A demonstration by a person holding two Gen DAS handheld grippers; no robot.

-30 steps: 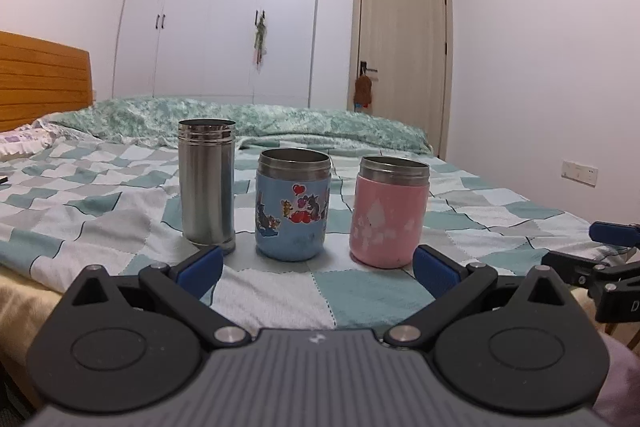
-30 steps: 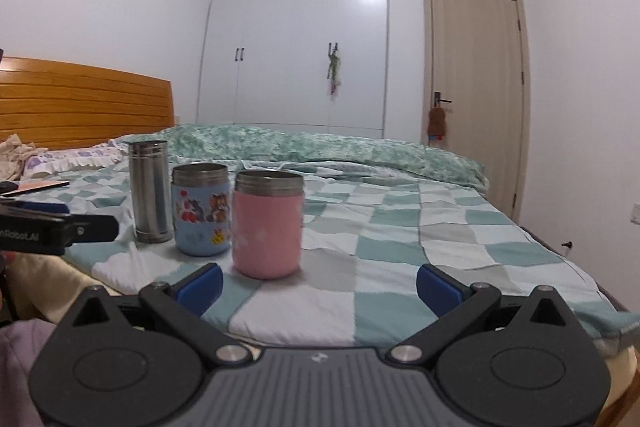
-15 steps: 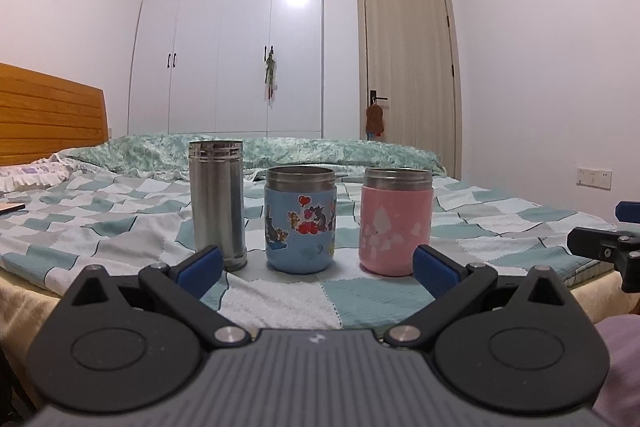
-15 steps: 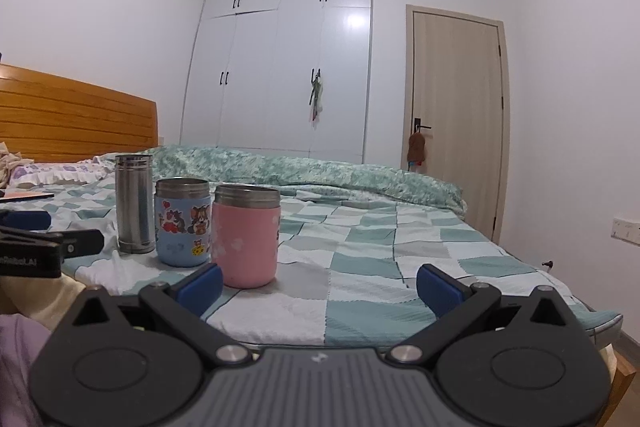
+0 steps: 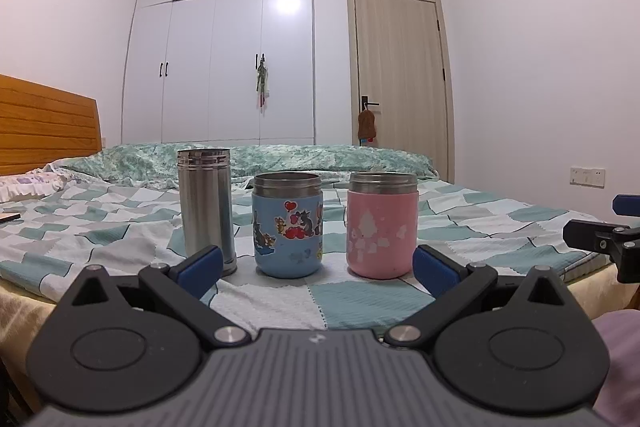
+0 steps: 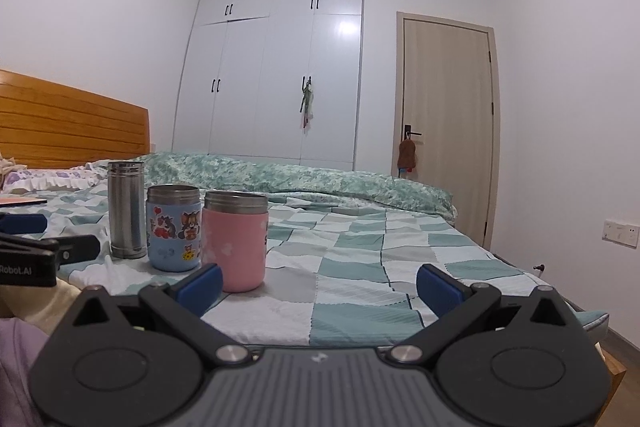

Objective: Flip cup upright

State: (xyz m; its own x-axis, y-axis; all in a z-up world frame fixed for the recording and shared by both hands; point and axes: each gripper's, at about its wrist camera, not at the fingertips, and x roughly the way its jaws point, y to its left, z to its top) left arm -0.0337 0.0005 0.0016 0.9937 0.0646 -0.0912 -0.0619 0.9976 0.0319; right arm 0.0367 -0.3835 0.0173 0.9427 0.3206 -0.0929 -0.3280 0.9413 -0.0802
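Observation:
Three cups stand upright in a row on the checked bedspread [image 5: 360,303]: a tall steel cup [image 5: 206,211], a blue cartoon cup [image 5: 288,225] and a pink cup [image 5: 382,225]. They also show in the right wrist view: the steel cup [image 6: 126,209], the blue cup [image 6: 173,229] and the pink cup [image 6: 235,241]. My left gripper [image 5: 316,269] is open and empty, just short of the cups. My right gripper [image 6: 318,285] is open and empty, to the right of the pink cup. Each gripper shows at the edge of the other's view.
The bed has a wooden headboard [image 5: 44,131] at the left and a rumpled green duvet [image 5: 280,157] at the far side. White wardrobes [image 5: 240,47] and a door [image 5: 402,83] stand behind. The bed's near edge runs just below the cups.
Both grippers have tilted up and dropped lower, so the cups sit lower in view and more of the wall and ceiling shows. The cups have not moved.

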